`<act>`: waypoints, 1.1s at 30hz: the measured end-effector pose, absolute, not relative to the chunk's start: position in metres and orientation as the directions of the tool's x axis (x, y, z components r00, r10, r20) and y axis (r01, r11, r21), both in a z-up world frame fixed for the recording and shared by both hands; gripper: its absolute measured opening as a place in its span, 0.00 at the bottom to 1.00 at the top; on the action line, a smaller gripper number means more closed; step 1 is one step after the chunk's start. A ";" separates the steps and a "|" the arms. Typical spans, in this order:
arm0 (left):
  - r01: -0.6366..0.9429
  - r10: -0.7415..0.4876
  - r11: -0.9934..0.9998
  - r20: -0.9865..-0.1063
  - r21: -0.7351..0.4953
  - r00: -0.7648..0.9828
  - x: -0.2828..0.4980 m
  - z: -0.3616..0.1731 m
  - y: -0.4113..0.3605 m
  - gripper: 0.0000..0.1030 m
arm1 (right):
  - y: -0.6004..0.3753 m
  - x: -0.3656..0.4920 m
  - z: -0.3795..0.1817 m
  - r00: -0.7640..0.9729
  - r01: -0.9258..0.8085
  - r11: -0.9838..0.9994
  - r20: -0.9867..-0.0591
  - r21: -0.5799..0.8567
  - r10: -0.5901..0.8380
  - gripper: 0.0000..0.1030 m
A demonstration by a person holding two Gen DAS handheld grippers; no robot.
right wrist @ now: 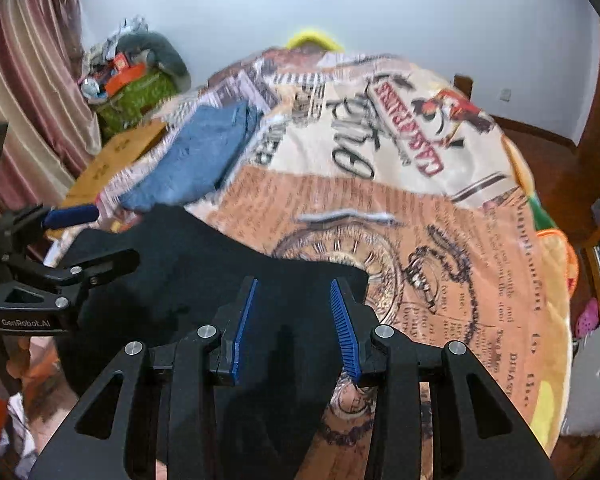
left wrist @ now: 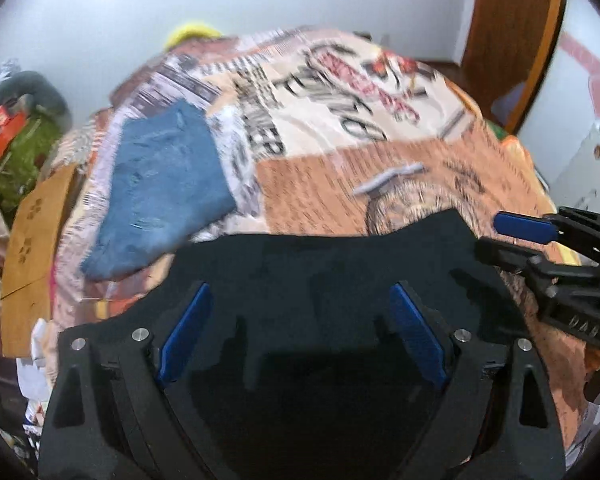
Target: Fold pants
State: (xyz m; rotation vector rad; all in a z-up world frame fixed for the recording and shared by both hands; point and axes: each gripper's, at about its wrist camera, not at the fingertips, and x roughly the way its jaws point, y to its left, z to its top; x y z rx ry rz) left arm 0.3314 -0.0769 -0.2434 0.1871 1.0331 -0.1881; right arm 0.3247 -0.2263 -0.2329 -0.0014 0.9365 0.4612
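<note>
The black pants [left wrist: 324, 264] lie flat on the near part of the bed, over the printed bedspread [left wrist: 340, 176], and appear already doubled into a compact shape. Both tools hang above them.

Left to right: the left gripper [left wrist: 302, 336] stands over the left part of the cloth with its jaws spread wide and nothing between the blue pads [left wrist: 184, 336]. The right gripper [right wrist: 294, 328] stands over the right part, near the cloth's right edge, jaws partly apart; the pads do not press on the fabric, so neither tool holds anything.

Judgement: the step in hand looks like taking a fresh hold for a further fold. To do it well, each tool should come down on one corner of the same edge, pinch all layers together, and lift evenly so the layers do not slide.

Room for moving: a folded pair of blue jeans [left wrist: 160, 188] lies toward the far left edge of the bed, just beyond the black cloth's far left corner; a fold carried that way could touch it. The middle and right of the bedspread are bare. The near edge of the bed is hidden behind the tools.
</note>
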 end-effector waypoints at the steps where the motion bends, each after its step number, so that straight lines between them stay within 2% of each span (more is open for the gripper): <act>1: 0.254 -0.065 0.965 -0.877 0.067 0.476 0.334 -0.252 -0.081 0.88 | -0.223 0.327 -0.241 0.484 -0.391 0.899 -0.786 0.198 0.384 0.33; 7: 0.297 -0.017 0.949 -0.921 0.107 0.389 0.334 -0.298 -0.092 0.90 | -0.219 0.326 -0.283 0.393 -0.430 0.882 -0.840 0.192 0.375 0.33; 9: 0.279 -0.028 0.956 -0.915 0.094 0.403 0.329 -0.298 -0.086 0.96 | -0.223 0.319 -0.281 0.395 -0.443 0.875 -0.835 0.192 0.383 0.33; 14: 0.243 -0.070 0.970 -0.916 0.031 0.396 0.320 -0.297 -0.072 0.96 | -0.233 0.301 -0.276 0.393 -0.439 0.876 -0.834 0.200 0.387 0.33; 22: 0.288 -0.009 0.946 -0.882 0.145 0.471 0.275 -0.284 -0.071 0.96 | -0.249 0.277 -0.275 0.406 -0.381 0.902 -0.839 0.204 0.362 0.34; 30: 0.240 -0.032 0.966 -0.874 0.097 0.484 0.255 -0.274 -0.052 0.96 | -0.256 0.258 -0.262 0.420 -0.342 0.921 -0.846 0.187 0.328 0.34; 33: 0.218 -0.011 0.969 -0.862 0.115 0.507 0.250 -0.265 -0.044 0.96 | -0.260 0.254 -0.250 0.445 -0.323 0.932 -0.842 0.166 0.304 0.34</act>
